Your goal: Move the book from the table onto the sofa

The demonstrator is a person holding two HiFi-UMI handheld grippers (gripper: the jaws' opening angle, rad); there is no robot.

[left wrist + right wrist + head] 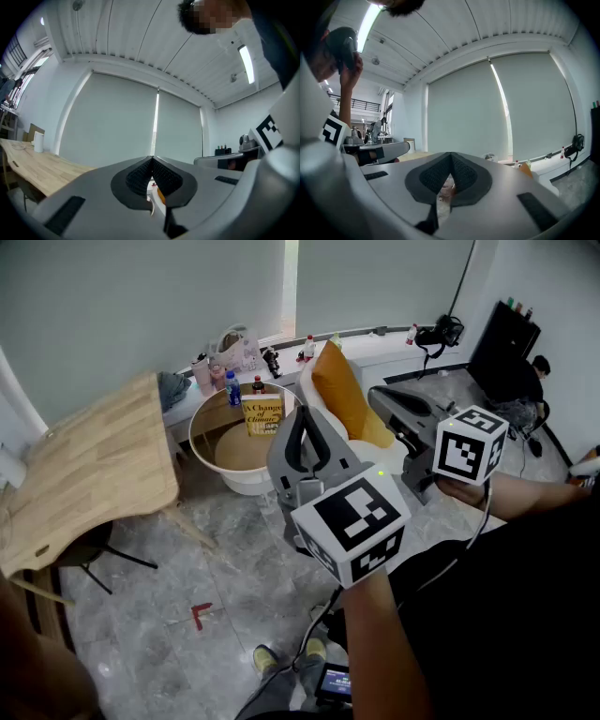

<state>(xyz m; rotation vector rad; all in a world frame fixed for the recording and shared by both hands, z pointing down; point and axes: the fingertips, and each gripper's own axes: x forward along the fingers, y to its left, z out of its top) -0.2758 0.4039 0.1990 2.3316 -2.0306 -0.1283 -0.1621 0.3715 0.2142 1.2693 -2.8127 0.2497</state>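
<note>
Nearest, the left gripper [302, 413] and the right gripper [377, 396] are held up level side by side. Each has its jaws pressed together with nothing between them, as the left gripper view [152, 159] and the right gripper view [450, 154] show. Beyond them stands a round white table [201, 441]. The book [262, 415] stands upright near its far edge, its yellow cover with dark lettering facing this way. A blue bottle [232, 388] and a dark, red-capped bottle [258, 385] stand just behind it. Right of the table is the white sofa [307, 388], with an orange cushion [339, 390] propped on it.
</note>
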